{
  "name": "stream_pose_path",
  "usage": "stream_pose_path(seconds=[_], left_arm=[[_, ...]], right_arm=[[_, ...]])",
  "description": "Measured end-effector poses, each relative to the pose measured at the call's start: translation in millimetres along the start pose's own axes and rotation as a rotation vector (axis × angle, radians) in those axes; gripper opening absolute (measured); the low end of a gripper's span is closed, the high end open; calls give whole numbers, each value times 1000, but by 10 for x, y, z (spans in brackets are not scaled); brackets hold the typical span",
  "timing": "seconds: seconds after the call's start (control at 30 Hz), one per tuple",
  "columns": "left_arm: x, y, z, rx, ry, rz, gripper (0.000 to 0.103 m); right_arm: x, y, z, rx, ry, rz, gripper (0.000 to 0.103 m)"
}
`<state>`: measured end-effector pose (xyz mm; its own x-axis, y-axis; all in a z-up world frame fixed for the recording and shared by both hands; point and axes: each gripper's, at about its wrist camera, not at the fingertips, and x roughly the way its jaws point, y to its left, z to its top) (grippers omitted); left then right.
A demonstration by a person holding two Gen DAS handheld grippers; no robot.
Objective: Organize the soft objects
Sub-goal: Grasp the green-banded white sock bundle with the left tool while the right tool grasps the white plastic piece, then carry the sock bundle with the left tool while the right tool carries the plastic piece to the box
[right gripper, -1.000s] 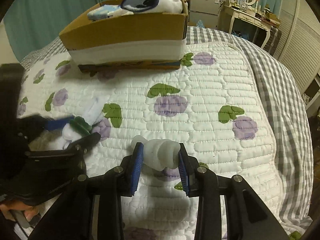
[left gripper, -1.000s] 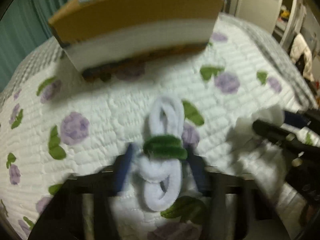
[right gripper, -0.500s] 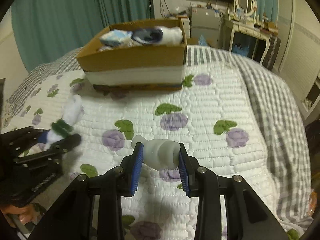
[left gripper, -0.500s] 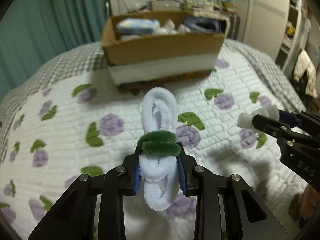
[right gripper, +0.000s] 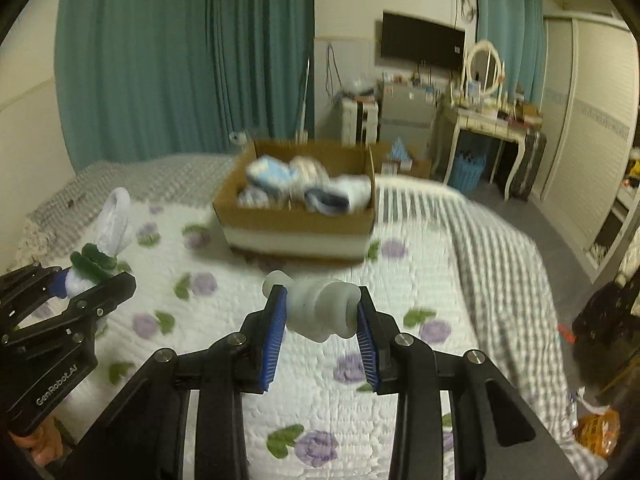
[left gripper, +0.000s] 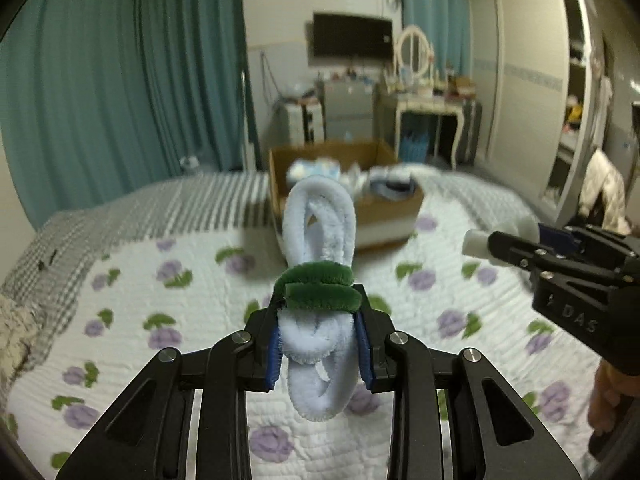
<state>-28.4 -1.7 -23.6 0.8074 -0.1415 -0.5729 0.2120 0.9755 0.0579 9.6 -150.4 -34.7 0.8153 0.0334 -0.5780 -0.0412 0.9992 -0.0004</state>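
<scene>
My left gripper (left gripper: 319, 344) is shut on a white fuzzy looped bundle (left gripper: 320, 240) wrapped with a green band (left gripper: 318, 286), held in the air above the bed. My right gripper (right gripper: 322, 316) is shut on a white soft plastic-looking piece (right gripper: 320, 312), also held above the quilt. A cardboard box (right gripper: 296, 224) with several soft items inside stands on the bed ahead of both grippers; it also shows in the left wrist view (left gripper: 394, 216). Each gripper shows in the other's view: the right one (left gripper: 520, 248) and the left one (right gripper: 68, 284).
The bed has a white quilt with purple flowers (right gripper: 400, 280) and a grey checked blanket (right gripper: 512, 264) at the right side. Teal curtains (right gripper: 180, 60), a dressing table (right gripper: 492, 120) and a wardrobe (left gripper: 528, 100) stand beyond the bed.
Both grippers have lifted their objects off the quilt and risen; the box now appears farther away and lower in both views.
</scene>
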Motion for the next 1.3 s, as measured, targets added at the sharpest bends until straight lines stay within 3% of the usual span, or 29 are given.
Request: stream_pose_path(seconds=[0.3, 0.7, 1.0, 1.17, 1.3], left_arm=[[-673, 255, 587, -64, -191, -11, 29], [-949, 385, 1303, -70, -355, -48, 29], [-574, 479, 1784, -65, -378, -61, 29], [-134, 489, 1974, -69, -357, -44, 29], [370, 526, 2009, -76, -294, -49, 29]], right_arm=[[-765, 175, 584, -35, -200, -2, 35], [-1316, 448, 1351, -129, -425, -10, 36], [-1107, 397, 1840, -145, -496, -33, 36], [-733, 296, 2067, -148, -493, -35, 36], [-224, 199, 2141, -137, -442, -35, 36]])
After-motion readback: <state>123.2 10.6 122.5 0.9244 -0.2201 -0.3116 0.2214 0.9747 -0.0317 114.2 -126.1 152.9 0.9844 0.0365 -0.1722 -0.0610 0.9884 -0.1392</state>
